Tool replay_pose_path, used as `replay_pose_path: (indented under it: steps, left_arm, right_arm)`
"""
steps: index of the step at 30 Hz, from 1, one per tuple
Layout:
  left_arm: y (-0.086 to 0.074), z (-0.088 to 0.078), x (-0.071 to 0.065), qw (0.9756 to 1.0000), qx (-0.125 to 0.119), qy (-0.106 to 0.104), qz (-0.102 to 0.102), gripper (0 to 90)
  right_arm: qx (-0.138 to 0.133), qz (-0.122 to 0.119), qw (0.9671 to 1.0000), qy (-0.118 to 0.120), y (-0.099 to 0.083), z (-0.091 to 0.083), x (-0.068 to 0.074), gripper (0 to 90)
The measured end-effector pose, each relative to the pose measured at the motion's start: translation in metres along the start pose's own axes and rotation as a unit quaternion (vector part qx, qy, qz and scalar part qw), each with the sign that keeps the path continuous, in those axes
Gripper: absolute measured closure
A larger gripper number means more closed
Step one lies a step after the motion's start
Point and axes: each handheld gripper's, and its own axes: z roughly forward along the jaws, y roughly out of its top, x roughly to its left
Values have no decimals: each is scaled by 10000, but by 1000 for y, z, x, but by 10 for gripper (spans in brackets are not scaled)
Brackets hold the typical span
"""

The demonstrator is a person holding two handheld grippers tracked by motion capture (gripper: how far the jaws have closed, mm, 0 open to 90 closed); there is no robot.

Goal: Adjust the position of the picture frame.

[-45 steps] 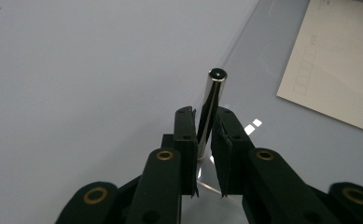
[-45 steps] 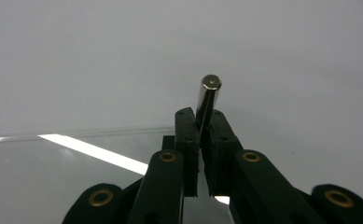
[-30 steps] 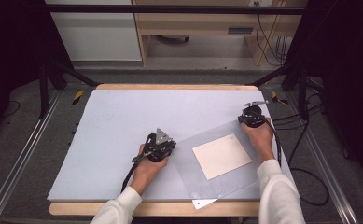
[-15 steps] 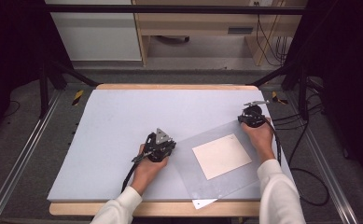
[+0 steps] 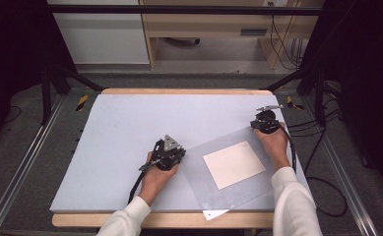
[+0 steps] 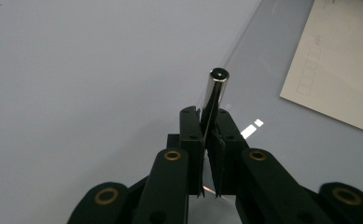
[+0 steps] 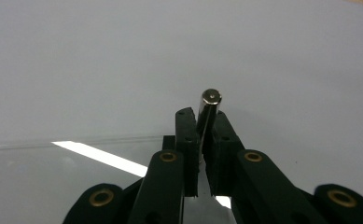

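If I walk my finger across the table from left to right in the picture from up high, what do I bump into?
Bare blue-grey table mat → left hand-held gripper → clear plastic sleeve → cream paper card inside the sleeve → right hand-held gripper at the sleeve's far right corner.

A pale blue-grey mat (image 5: 130, 128) covers the bench (image 5: 179, 91), whose light wooden edge shows at the far and near sides. Metal rails (image 5: 21, 167) run along both sides of it over a grey floor (image 5: 26, 108) (dull and carpet-like). Beyond the bench stands a white cabinet (image 5: 100, 34) beside a wooden desk (image 5: 204, 24), with cables (image 5: 282, 29) hanging at the desk's right end. More black cables (image 5: 322, 162) lie looped on the floor at the right. Both outer sides of the room are dark, while even light falls on the mat.
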Motion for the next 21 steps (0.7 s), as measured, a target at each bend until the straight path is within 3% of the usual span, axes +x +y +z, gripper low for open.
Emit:
replay_pose_path:
  steps: [11,18,21]
  left_arm:
    - [0,0,1,10000,3,-25,-49,835]
    - [0,1,7,9991,-30,-251,-337,825]
    - [2,-1,7,9992,45,-243,-311,829]
  right_arm:
    - [0,-71,10000,-26,-1,0,0,852]
    - [61,-22,10000,-9,2,-5,0,854]
    - [149,2,9999,5,4,-6,1,855]
